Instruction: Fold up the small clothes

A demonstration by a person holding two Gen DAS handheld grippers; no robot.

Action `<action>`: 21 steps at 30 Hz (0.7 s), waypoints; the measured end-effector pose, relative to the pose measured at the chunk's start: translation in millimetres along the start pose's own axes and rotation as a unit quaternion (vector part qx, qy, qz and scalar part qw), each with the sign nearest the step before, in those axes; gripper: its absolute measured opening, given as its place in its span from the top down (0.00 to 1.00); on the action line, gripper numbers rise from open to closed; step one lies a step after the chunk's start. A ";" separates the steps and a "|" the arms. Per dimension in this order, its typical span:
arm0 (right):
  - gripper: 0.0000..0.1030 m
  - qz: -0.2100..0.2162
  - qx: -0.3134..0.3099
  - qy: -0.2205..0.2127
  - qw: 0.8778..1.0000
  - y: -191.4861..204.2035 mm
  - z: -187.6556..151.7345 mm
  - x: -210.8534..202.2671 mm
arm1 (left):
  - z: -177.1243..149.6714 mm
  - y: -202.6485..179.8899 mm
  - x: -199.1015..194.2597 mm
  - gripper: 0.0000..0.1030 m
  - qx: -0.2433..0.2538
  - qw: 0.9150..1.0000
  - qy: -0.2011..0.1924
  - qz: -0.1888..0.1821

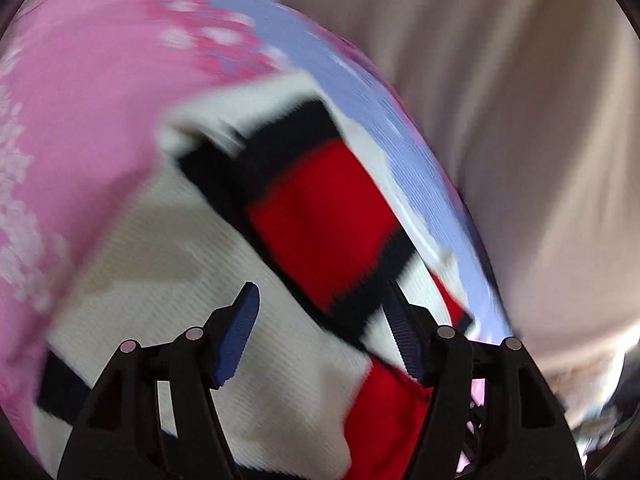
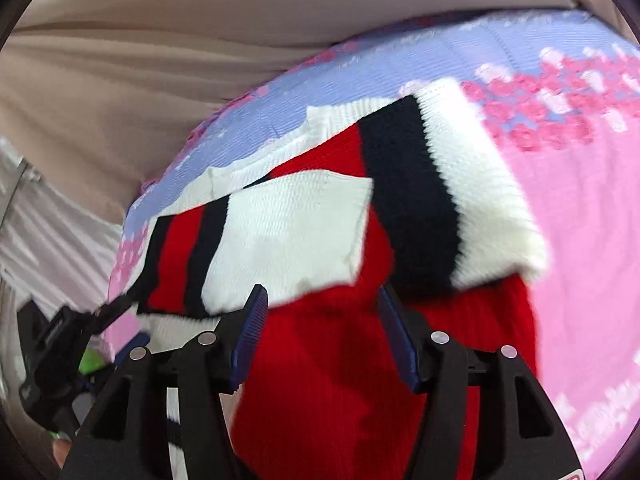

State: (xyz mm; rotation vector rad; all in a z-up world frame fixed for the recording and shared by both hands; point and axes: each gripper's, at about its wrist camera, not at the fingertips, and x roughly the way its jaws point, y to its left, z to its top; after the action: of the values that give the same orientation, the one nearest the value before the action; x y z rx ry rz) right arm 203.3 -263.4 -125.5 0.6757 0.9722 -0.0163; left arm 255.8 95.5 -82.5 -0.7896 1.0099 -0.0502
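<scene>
A small knitted sweater [image 2: 328, 340] in red, white and navy stripes lies on a pink and lilac patterned cloth [image 2: 580, 220]. One striped sleeve [image 2: 280, 236] is folded across the red body. My right gripper [image 2: 320, 300] is open, its blue pads either side of the red knit just above it. In the left wrist view the same sweater [image 1: 312, 216] fills the middle, blurred. My left gripper [image 1: 320, 300] is open over the white and red knit. The left gripper also shows at the lower left of the right wrist view [image 2: 112, 308], at the sleeve's end.
The pink and lilac cloth [image 1: 80, 120] covers the work surface. Beige draped fabric [image 1: 520, 120] hangs behind it and also shows in the right wrist view [image 2: 120, 60]. Something green [image 2: 90, 360] sits beside the left tool.
</scene>
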 end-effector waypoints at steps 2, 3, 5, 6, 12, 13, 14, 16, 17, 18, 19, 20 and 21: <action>0.44 0.000 0.003 0.002 1.000 3.1 9.2 14.2 | 15.1 13.7 -2.7 0.40 -0.026 0.999 -0.013 0.012; 0.44 -0.004 -0.005 0.004 1.000 7.8 9.8 20.5 | 19.2 19.1 -4.0 0.40 -0.034 0.999 -0.015 0.013; 0.49 -0.025 -0.012 0.015 1.000 16.5 10.7 35.5 | 23.6 25.4 -4.8 0.40 -0.049 0.999 -0.018 0.015; 0.72 -0.023 -0.013 0.016 1.000 20.4 10.0 38.9 | 24.8 26.3 -5.0 0.40 -0.060 0.998 -0.017 0.008; 0.89 0.057 -0.062 -0.085 0.993 56.7 36.9 -39.6 | 31.8 18.6 -7.6 0.38 -0.071 0.997 -0.023 -0.016; 0.89 0.046 -0.074 -0.110 0.990 55.3 43.3 -55.8 | 33.0 19.0 -1.8 0.38 -0.074 0.997 -0.018 -0.013; 0.89 0.027 -0.076 -0.118 0.990 47.2 48.9 -60.4 | 32.8 19.1 1.8 0.38 -0.079 0.997 -0.013 -0.016; 0.89 -0.013 -0.051 -0.083 0.995 17.6 59.2 -41.4 | 31.6 19.0 18.8 0.38 -0.093 0.996 0.005 -0.013; 0.89 -0.023 -0.029 -0.059 0.998 1.0 61.6 -28.0 | 31.3 19.0 24.2 0.38 -0.097 0.995 0.010 -0.012; 0.89 -0.020 -0.014 -0.044 0.999 -9.6 61.6 -19.7 | 30.7 19.4 31.4 0.38 -0.103 0.994 0.017 -0.009; 0.89 -0.015 -0.012 -0.040 0.999 -12.4 61.5 -17.2 | 30.4 19.8 36.4 0.38 -0.107 0.994 0.020 -0.005; 0.89 -0.015 -0.019 -0.039 0.999 -10.7 60.8 -15.7 | 30.6 21.3 39.7 0.39 -0.115 0.993 0.018 0.003; 0.88 -0.014 -0.032 -0.040 0.999 -5.9 59.9 -14.6 | 31.7 23.0 41.7 0.39 -0.122 0.992 0.014 0.005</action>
State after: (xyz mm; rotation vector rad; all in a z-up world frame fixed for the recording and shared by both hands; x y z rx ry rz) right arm 238.3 -304.2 -94.8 0.5980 0.9011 -0.0375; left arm 296.3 114.3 -118.3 -1.0092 1.0590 0.0714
